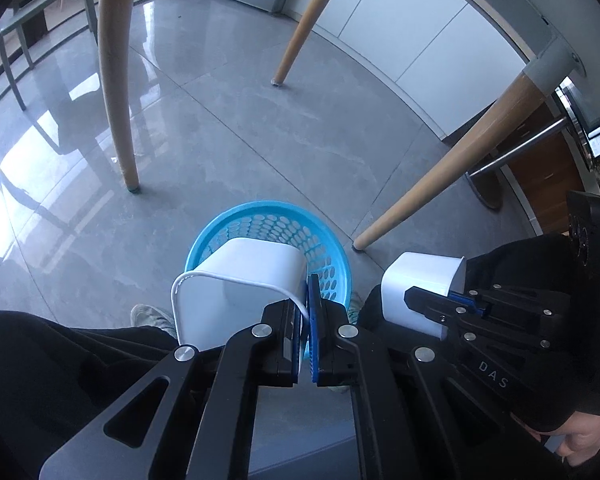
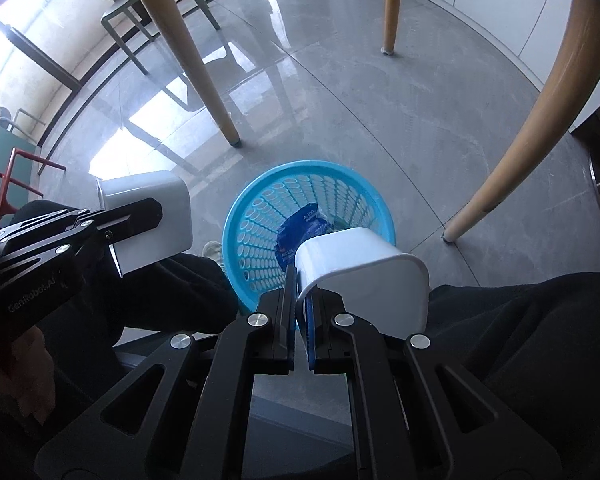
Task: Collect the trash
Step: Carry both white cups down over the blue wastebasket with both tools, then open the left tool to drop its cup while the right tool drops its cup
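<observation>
Two white plastic tubs are held above a blue perforated basket (image 1: 268,240) standing on the grey tiled floor, between wooden furniture legs; no worktop is in view.

Left side: the left tongs (image 1: 305,320) are clamped together on the thin rim of the left tub (image 1: 244,280), seen from the left wrist view with its open mouth towards the camera and its body over the basket's near edge. From the right wrist view the same tub (image 2: 148,216) appears out to the left of the basket rather than squarely over it. Risk noted: if released from there, it may strike the rim or land on the floor beside the person's shoe (image 1: 150,316).

Centre: a crumpled blue wrapper (image 2: 304,226) already lies in the basket. The basket looks light; a knock from a falling tub could tip or slide it.

Right side: the right tongs (image 2: 301,300) are closed on the wall of the right tub (image 2: 364,268), pinched at the rim only. Such a thin-edge hold is judged liable to pivot or slip if the wrist is rolled. This tub hangs over the basket's near right edge, close to the dark trouser leg (image 2: 520,320), so a catch on rim or cloth is possible. Two tubs dropped together might also jam against each other.
</observation>
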`<state>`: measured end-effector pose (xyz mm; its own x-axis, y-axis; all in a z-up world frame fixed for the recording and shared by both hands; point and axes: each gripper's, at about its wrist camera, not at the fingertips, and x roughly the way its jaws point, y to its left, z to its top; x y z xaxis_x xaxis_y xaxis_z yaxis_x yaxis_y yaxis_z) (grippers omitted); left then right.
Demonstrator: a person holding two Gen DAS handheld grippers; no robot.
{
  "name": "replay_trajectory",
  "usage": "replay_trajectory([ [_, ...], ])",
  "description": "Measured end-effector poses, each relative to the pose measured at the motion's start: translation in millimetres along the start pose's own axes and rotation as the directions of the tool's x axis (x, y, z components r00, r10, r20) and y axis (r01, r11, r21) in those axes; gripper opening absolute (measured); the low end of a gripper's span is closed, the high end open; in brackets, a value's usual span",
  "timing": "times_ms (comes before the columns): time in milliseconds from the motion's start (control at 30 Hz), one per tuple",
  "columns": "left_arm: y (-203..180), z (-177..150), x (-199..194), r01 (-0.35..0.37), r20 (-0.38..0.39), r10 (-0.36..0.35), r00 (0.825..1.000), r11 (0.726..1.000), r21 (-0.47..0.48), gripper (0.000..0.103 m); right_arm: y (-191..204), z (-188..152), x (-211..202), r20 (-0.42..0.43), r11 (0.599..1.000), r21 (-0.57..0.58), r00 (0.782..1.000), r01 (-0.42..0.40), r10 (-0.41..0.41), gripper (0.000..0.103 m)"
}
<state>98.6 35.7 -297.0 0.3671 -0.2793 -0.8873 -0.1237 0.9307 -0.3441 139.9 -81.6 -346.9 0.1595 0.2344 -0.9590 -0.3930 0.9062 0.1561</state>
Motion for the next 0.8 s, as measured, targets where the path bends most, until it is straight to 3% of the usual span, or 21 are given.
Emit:
replay_trajectory([
  [200,0,8,23,-0.017,-0.037,0.017,0.999,1.000,-0.008,0.002,-10,12,35,-0.060,0.999,0.040,0.998,0.005,-0.002,0.003],
  [433,7,18,55,-0.024,-0.096,0.022,0.995,0.999,-0.024,0.002,-25,23,74,-0.151,0.990,0.141,0.987,-0.031,0.052,0.003],
  [800,20,33,109,-0.036,-0.194,0.027,0.981,0.998,-0.045,0.002,-44,32,132,-0.248,0.980,0.201,0.968,0.012,0.039,0.003],
])
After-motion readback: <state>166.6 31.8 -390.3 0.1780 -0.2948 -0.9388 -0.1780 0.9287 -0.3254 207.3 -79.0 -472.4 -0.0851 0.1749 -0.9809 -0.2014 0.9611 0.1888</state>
